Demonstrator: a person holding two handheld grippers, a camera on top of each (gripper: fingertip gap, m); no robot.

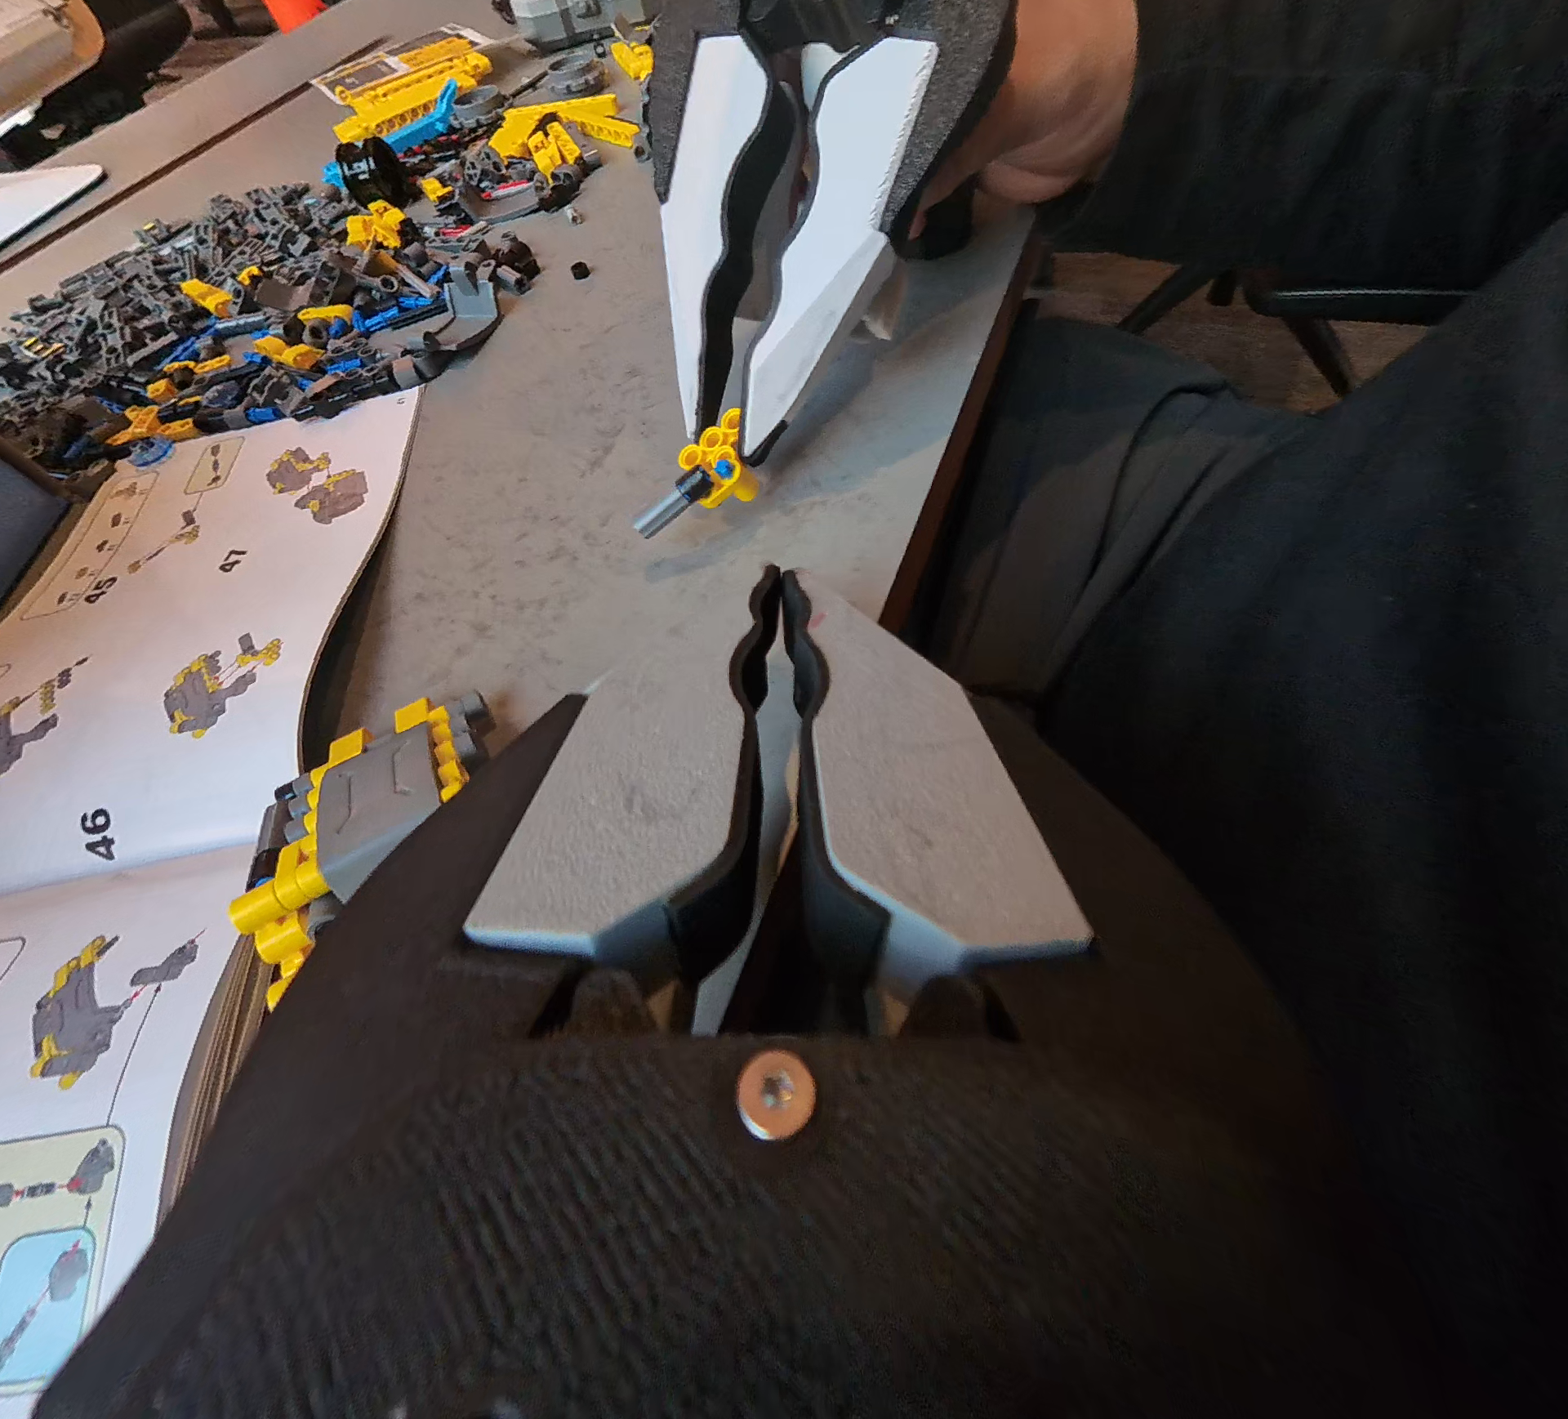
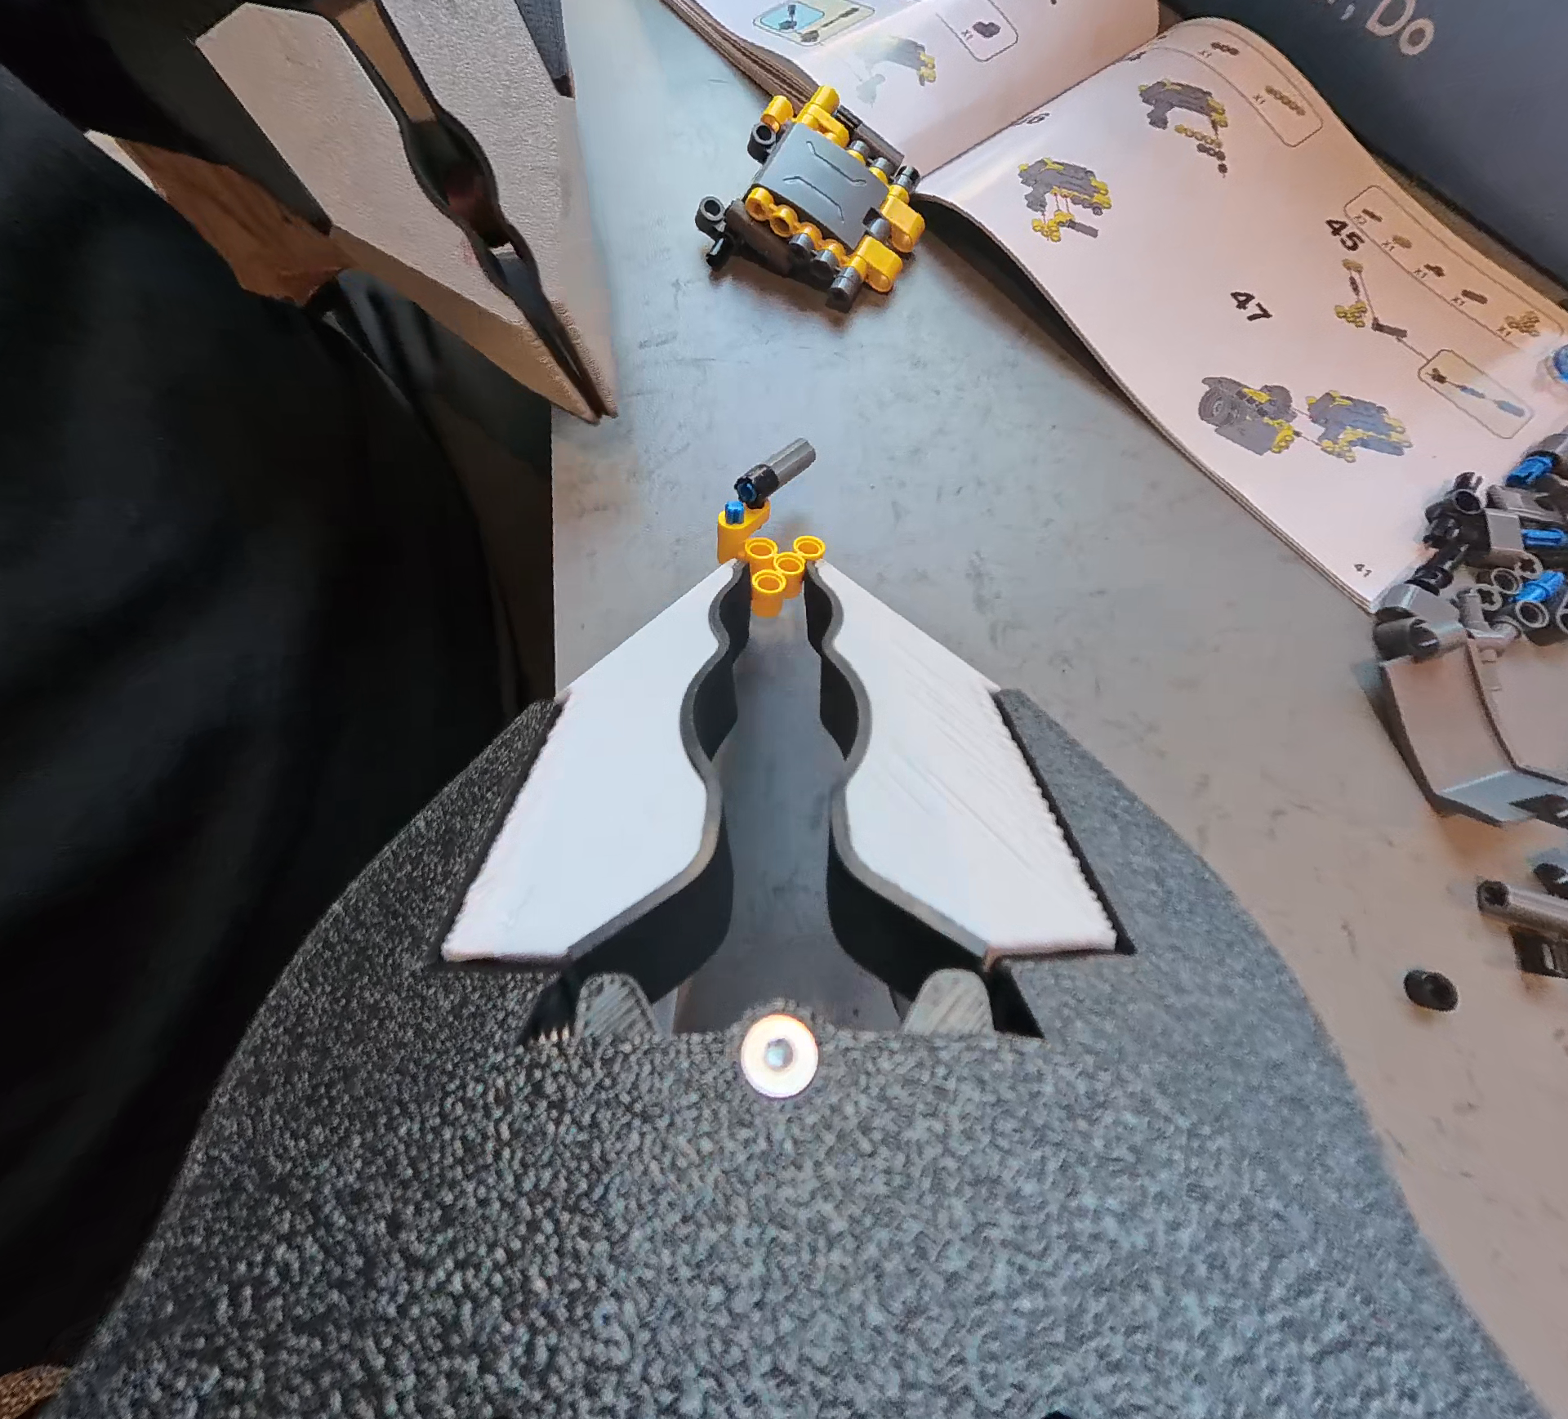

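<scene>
- The right gripper is clamped on a small yellow brick piece, pinching its cluster of round holes at the very fingertips, low over the grey table
- From the yellow brick piece a blue pin links to a short black-and-grey axle connector that sticks out past the fingers, unsupported
- The left gripper hangs just beside the yellow brick piece, tips pointing at it, fingers together with nothing visible between them
- Judged by its look, the piece is hard moulded plastic: very light, stiff, smooth and somewhat slippery; the pinned joint probably swivels or pulls apart if bumped
- The firmest hold looks to be across the flat sides of the holed cluster, as now; the narrow grey stub offers a second grip for the other fingers
- Near the yellow brick piece, toward the open instruction booklet, sits a partly built grey-and-yellow assembly, its edge touching the booklet
- Well beyond the piece lies a heap of loose grey, blue and yellow parts
- A person's dark sleeve runs alongside the table edge
</scene>
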